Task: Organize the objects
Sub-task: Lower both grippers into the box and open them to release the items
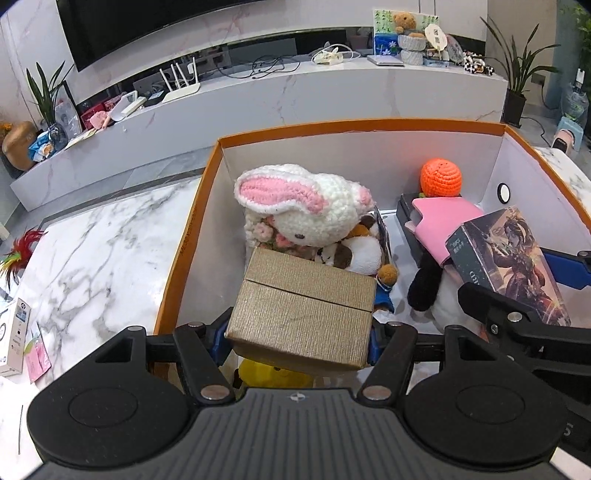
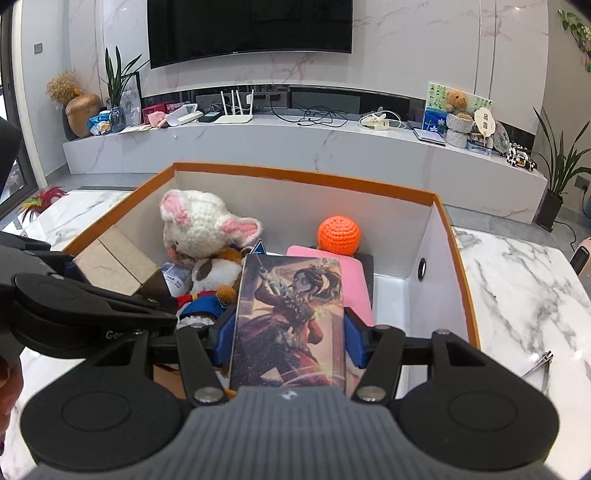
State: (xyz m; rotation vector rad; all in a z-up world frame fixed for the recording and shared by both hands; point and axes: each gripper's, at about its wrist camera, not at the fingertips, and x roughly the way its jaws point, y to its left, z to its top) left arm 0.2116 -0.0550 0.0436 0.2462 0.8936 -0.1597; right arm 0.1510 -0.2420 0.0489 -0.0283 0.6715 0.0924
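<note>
Close to the left camera, the left gripper (image 1: 299, 339) has its two blue fingers (image 1: 218, 341) pressed on the sides of a gold box (image 1: 306, 314), so it is holding that box. The gold box hangs over the near left part of a big orange box (image 1: 354, 125) with white walls inside. Something yellow (image 1: 269, 373) peeks out from under the gold box; what it is cannot be told.

Close to the right camera, the right gripper (image 2: 290, 338) holds a picture box (image 2: 291, 321) with a painted fighter on it. Its blue fingers (image 2: 225, 334) squeeze both long sides. The picture box is tipped and sits over the middle of the orange box (image 2: 303, 179).

Just past the picture box lies a pink flat thing (image 2: 354, 273) on something dark. A black and white plush (image 1: 428, 284) lies under it. Beside the gold box is a brown and white plush (image 1: 362, 254). Leaning on that is a white knitted bunny (image 1: 314, 210) with pink ears. Near the far wall sits an orange knitted ball (image 1: 441, 177).

The orange box stands on a marble table (image 1: 103, 236). Far behind is a long white shelf (image 1: 295, 96) and a dark TV (image 2: 249, 26).
</note>
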